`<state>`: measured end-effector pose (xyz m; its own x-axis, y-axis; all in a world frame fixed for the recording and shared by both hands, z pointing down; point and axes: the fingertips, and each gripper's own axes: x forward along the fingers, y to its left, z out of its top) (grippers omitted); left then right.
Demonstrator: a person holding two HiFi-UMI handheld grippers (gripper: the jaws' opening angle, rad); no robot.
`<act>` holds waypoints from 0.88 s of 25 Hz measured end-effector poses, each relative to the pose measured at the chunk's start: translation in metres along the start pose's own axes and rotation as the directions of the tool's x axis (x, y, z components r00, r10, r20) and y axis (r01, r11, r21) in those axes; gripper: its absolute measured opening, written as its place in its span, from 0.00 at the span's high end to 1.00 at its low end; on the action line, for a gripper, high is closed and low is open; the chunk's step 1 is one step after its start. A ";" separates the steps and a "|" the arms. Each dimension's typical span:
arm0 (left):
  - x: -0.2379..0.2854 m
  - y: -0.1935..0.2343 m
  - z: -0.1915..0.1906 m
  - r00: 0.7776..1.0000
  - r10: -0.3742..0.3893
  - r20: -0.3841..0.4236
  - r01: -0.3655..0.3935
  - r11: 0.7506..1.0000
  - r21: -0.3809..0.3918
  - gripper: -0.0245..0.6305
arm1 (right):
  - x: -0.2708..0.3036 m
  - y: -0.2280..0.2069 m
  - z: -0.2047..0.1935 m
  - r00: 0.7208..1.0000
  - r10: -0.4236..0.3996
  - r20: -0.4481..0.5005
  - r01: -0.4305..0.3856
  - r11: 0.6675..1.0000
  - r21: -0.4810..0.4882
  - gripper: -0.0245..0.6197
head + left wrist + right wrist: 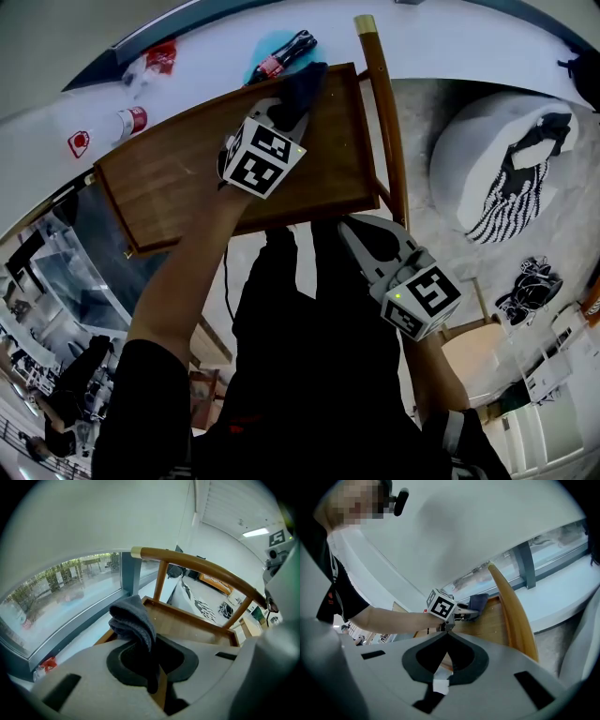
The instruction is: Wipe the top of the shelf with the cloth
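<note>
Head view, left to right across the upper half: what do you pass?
red-labelled bottle → cola bottle → wooden rail → round white cushion

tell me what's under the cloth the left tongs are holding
The wooden shelf top, near its far edge, lies under the dark grey cloth. The patch directly beneath is hidden by cloth and left tongs.

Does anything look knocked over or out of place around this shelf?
A dark bottle with a red label and a paler bottle lie on their sides on the white ledge beyond the shelf. Nothing on the shelf top itself looks wrong.
</note>
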<state>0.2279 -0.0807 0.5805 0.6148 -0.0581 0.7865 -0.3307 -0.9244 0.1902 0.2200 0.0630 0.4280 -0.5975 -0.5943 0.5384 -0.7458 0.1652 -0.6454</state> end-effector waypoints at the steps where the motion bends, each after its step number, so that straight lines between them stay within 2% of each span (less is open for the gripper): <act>1: 0.002 -0.003 0.002 1.000 -0.006 0.000 0.006 1.000 0.004 0.88 | -0.001 -0.001 0.000 1.000 -0.002 0.004 0.002 1.000 0.002 0.95; 14: 0.022 -0.024 0.024 0.998 -0.060 0.013 0.059 0.998 0.038 0.88 | -0.016 -0.009 0.000 0.999 -0.030 0.023 0.030 0.999 0.021 0.95; 22: 0.023 -0.033 0.036 0.994 -0.096 0.046 0.095 0.995 0.025 0.88 | -0.019 -0.007 0.000 0.999 -0.041 0.026 0.040 0.999 0.018 0.95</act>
<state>0.2786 -0.0650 0.5713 0.6761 0.0134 0.7367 -0.2531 -0.9347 0.2493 0.2366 0.0734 0.4219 -0.5587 -0.6208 0.5499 -0.7639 0.1269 -0.6328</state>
